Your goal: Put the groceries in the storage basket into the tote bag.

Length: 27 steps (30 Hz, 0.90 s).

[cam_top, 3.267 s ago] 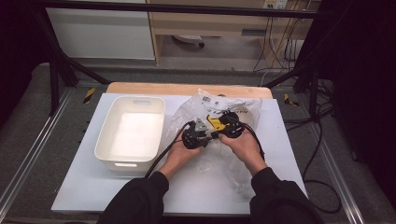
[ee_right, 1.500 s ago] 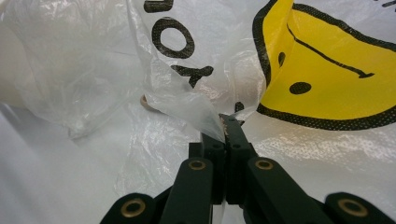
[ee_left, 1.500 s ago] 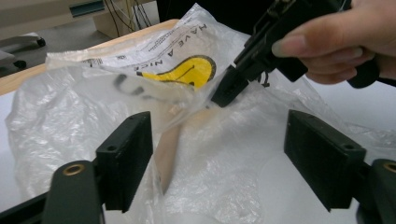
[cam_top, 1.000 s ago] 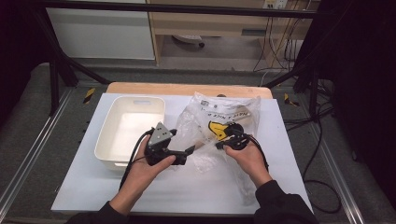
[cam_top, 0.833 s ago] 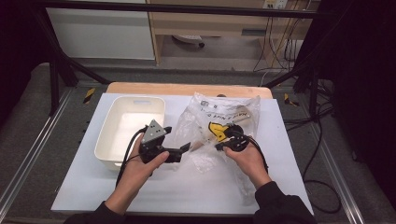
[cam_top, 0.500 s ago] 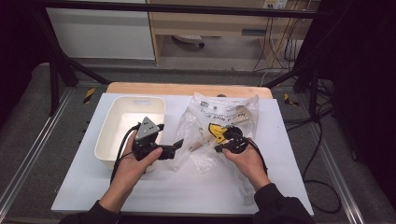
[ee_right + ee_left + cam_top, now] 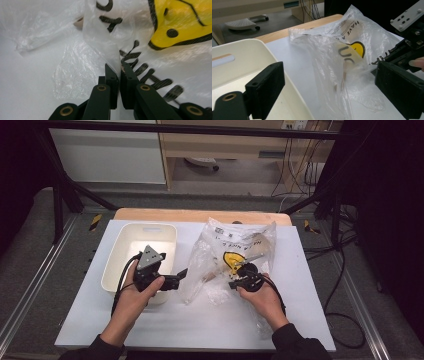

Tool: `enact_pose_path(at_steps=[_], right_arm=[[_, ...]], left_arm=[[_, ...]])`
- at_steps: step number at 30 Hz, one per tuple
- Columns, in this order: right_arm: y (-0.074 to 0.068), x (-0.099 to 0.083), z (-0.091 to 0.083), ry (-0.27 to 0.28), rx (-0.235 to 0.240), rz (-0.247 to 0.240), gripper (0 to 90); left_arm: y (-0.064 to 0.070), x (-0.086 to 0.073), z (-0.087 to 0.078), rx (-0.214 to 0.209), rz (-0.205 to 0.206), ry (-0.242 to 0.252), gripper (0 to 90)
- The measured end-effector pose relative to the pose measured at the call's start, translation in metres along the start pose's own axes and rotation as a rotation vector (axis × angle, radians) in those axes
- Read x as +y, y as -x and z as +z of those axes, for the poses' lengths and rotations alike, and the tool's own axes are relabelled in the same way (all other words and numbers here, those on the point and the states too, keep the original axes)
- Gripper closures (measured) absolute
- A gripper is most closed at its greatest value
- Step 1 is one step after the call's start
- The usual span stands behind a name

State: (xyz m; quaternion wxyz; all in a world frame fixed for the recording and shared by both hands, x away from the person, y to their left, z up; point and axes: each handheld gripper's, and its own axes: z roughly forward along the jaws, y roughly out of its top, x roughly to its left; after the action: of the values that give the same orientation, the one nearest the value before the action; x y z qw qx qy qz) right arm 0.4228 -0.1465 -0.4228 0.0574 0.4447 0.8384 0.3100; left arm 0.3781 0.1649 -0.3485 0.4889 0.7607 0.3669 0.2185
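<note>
plastic bag (image 7: 235,255) between right jaws

There are two tongs in all: the left tongs (image 7: 182,276) near the tub and the right tongs (image 7: 234,282) at the bag, one in each of the person's two hands, the left hand (image 7: 137,290) and the right hand (image 7: 262,296). Each pair of tongs has two black jaws and one trailing cable. One clear plastic bag (image 7: 235,247) lies on the table, printed with one yellow smiley face (image 7: 231,260) and black lettering. One white tub (image 7: 136,252) stands to the left of the bag. There is one table (image 7: 200,320), with one white top and one wooden strip (image 7: 200,215) along its far edge.
</note>
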Motion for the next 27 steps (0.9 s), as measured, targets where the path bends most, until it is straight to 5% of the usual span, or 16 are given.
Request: enact_pose_path(at_steps=[9, 12, 21, 27], right_arm=[[-0.007, -0.008, 0.004, -0.014, -0.008, -0.019, 88.7], [-0.008, -0.009, -0.001, 0.020, -0.011, -0.024, 84.1], [-0.014, -0.013, -0.021, 0.113, -0.027, -0.045, 45.4], [-0.015, -0.015, -0.033, 0.162, -0.050, -0.048, 30.8]], left_arm=[[-0.002, -0.007, -0.007, 0.006, -0.015, -0.017, 9.2], [-0.001, -0.009, -0.006, 0.005, -0.017, -0.021, 9.4], [-0.001, -0.012, -0.007, 0.014, -0.013, -0.018, 9.4], [-0.002, -0.015, -0.005, 0.017, -0.011, -0.026, 9.3]])
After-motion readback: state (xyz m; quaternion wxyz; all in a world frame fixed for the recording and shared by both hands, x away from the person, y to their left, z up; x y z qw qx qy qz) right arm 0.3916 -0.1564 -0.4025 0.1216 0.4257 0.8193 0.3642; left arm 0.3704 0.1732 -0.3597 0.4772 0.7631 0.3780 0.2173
